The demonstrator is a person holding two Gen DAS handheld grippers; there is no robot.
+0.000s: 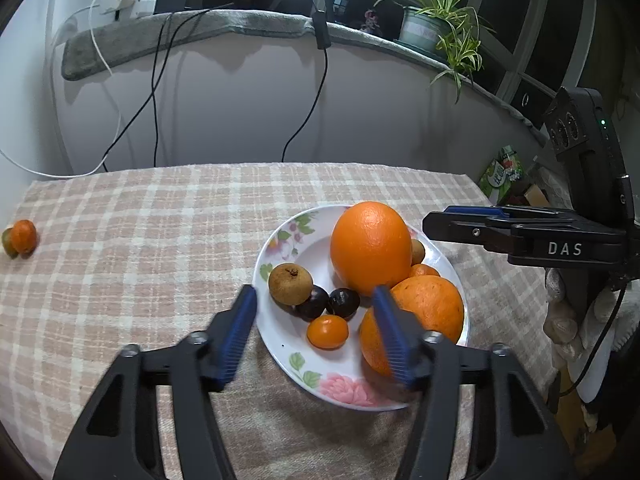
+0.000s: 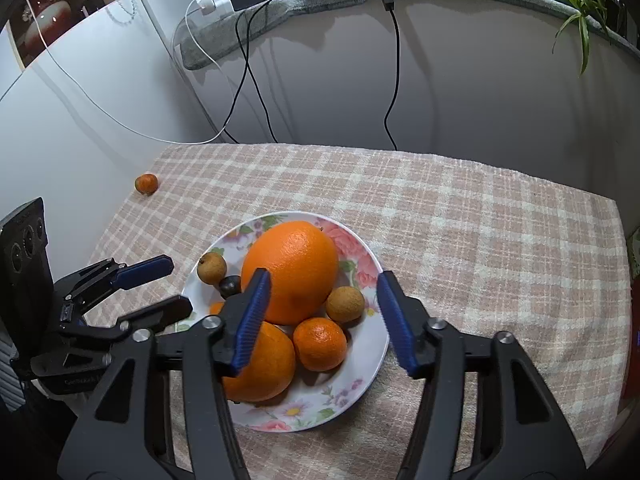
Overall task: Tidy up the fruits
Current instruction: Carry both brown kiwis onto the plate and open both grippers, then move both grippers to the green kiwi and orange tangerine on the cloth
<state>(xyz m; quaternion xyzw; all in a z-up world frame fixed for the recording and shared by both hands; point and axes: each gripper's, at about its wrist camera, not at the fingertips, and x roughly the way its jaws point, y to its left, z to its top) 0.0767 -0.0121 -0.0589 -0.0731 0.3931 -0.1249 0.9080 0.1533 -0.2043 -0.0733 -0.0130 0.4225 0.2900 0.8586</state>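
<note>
One small mandarin (image 1: pixel 23 237) lies alone near the far left corner of the tabletop (image 1: pixel 140 240), well apart from the flowered plate (image 1: pixel 280 344) that carries the rest of the fruit: two large oranges, small mandarins, brown longans and dark round fruits, all crowded together. Both tongs hang over the plate's near rim, pointing down and forward. The left tongs (image 1: pixel 316 336) are spread, with nothing between the blue pads; the right tongs (image 2: pixel 320 316) are likewise spread and pinch nothing, though fruit on the plate shows in their gap. The stray mandarin lies to the left and farther back from both, and the left tongs are the nearer pair, so the reach for it probably falls to them. It is roundish, with no clear long axis. Bare checked cloth between plate and mandarin gives open room; the tabletop's left edge is just beside the fruit, so a nudge could roll it off.
</note>
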